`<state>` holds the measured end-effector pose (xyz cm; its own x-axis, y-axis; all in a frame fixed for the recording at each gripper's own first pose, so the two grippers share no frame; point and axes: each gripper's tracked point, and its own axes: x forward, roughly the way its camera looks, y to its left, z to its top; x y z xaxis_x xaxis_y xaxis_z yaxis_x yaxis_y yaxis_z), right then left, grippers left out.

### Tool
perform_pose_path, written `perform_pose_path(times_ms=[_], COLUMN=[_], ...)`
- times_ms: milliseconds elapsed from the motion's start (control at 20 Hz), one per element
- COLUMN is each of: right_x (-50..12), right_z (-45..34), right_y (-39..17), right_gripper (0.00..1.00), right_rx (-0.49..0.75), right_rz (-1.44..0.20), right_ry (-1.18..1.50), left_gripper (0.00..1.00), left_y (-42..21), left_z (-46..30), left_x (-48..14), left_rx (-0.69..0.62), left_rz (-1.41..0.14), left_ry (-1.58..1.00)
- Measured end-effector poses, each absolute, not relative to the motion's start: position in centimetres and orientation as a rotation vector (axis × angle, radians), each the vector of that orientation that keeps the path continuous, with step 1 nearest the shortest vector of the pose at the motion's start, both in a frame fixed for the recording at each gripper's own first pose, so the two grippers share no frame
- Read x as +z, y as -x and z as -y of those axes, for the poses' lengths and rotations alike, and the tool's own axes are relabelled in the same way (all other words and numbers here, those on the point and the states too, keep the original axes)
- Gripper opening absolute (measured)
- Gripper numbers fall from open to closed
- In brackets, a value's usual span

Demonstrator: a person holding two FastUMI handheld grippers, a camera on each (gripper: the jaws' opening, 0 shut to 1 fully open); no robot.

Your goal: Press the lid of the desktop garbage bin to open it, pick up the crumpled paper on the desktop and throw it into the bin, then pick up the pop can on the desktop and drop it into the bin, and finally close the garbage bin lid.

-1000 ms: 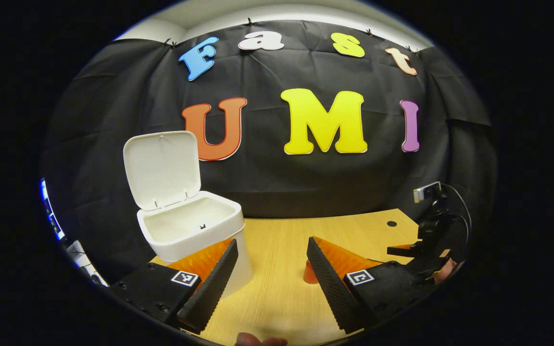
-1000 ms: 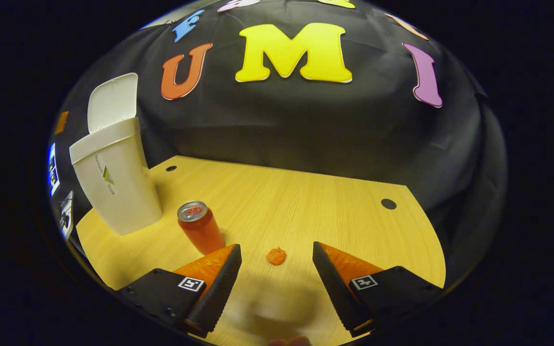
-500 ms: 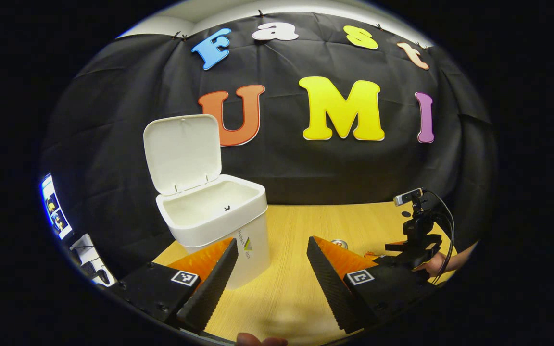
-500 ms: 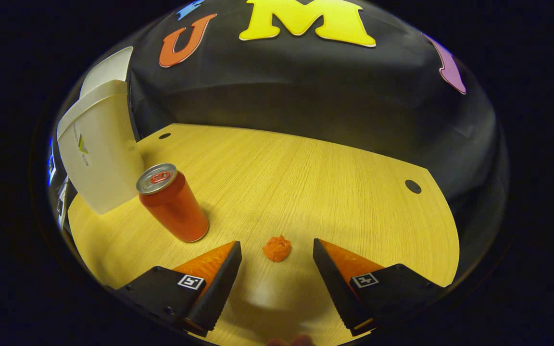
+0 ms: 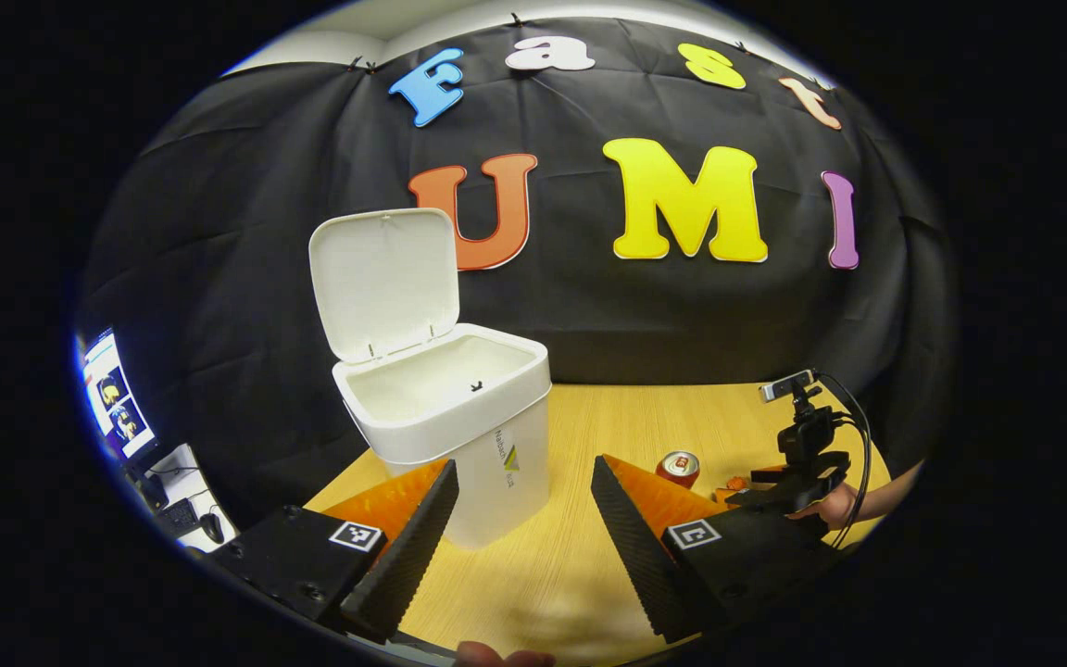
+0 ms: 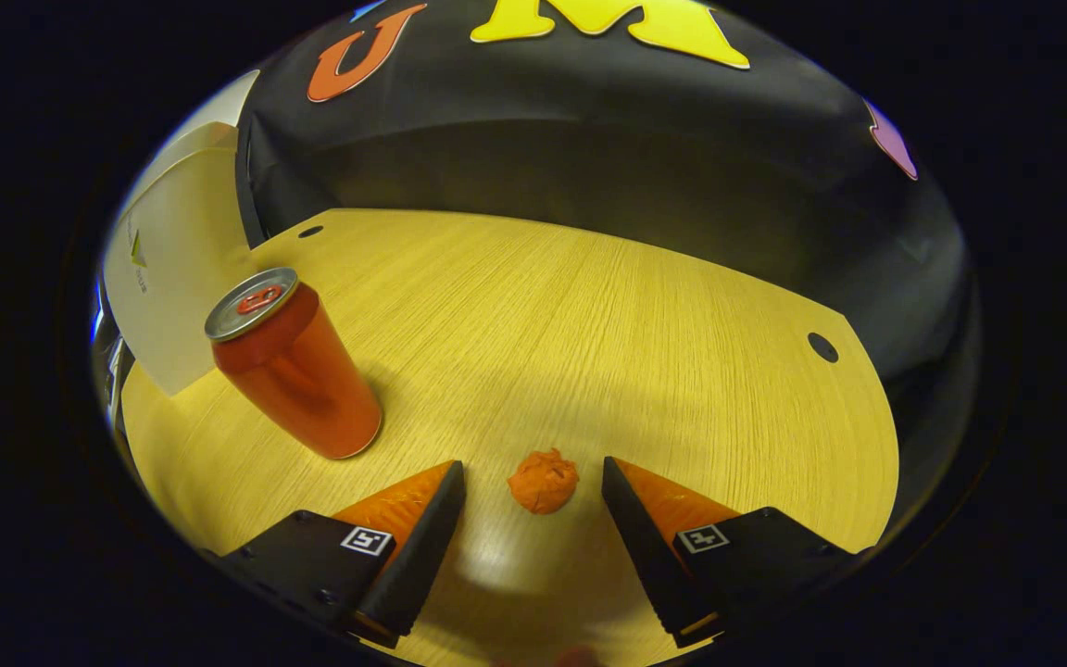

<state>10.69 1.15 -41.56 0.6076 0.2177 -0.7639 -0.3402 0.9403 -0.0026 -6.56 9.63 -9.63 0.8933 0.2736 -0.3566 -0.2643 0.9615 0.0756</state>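
Your bin (image 5: 459, 435) stands on the table (image 5: 589, 574) at about 10 o'clock in the left gripper view, white, lid (image 5: 385, 278) tipped up and back on its hinge. The inside looks bare as far as you can see in. Your left gripper (image 5: 520, 547) is spread wide with nothing between its fingers, the bin's front wall just beyond the left-hand one.

In the right gripper view the crumpled paper (image 6: 543, 480) lies on the wood at 6 o'clock — between the fingers of your right gripper (image 6: 533, 537), which is spread and touching nothing. The can (image 6: 293, 371) stands upright at 9 o'clock, near the paper, the bin's wall behind it.

Light wood table, two dark round holes near its far edge; a monitor (image 5: 117, 394) at 9 o'clock in the left gripper view.
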Motion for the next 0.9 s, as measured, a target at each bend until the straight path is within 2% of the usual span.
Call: perform_pose_path(times_ms=[100,150,200,250,400,650,900], right_x=[-41.8,-41.9,-41.8,-41.8,-41.6,-41.2,-36.3], right_z=[-1.9,-2.3,-2.7,-3.0,-3.1,-2.8,-2.1], right_y=[-10.4,-10.4,-10.3,-10.2,-10.1,-8.8,-8.4], right_gripper=[0.91,0.79,0.73,0.60,0.36,0.36,0.36], right_rx=[0.349,0.358,0.372,0.384,0.400,0.380,0.335], right_rz=[-0.869,-0.866,-0.868,-0.867,-0.871,-0.913,-0.846], right_ry=[0.121,0.123,0.124,0.137,0.172,0.142,0.080], left_gripper=[0.96,0.96,0.96,0.96,0.96,0.96,0.96], left_y=[6.5,6.5,6.5,6.5,6.4,6.1,5.4], left_z=[-9.8,-9.9,-9.9,-10.0,-10.3,-10.7,-10.6], left_x=[-9.7,-9.8,-9.8,-9.6,-9.3,-9.3,-9.4], left_rx=[0.281,0.280,0.281,0.281,0.284,0.280,0.253], left_rz=[-0.375,-0.377,-0.377,-0.374,-0.365,-0.357,-0.340], left_ry=[-0.024,-0.025,-0.026,-0.027,-0.030,-0.025,-0.017])
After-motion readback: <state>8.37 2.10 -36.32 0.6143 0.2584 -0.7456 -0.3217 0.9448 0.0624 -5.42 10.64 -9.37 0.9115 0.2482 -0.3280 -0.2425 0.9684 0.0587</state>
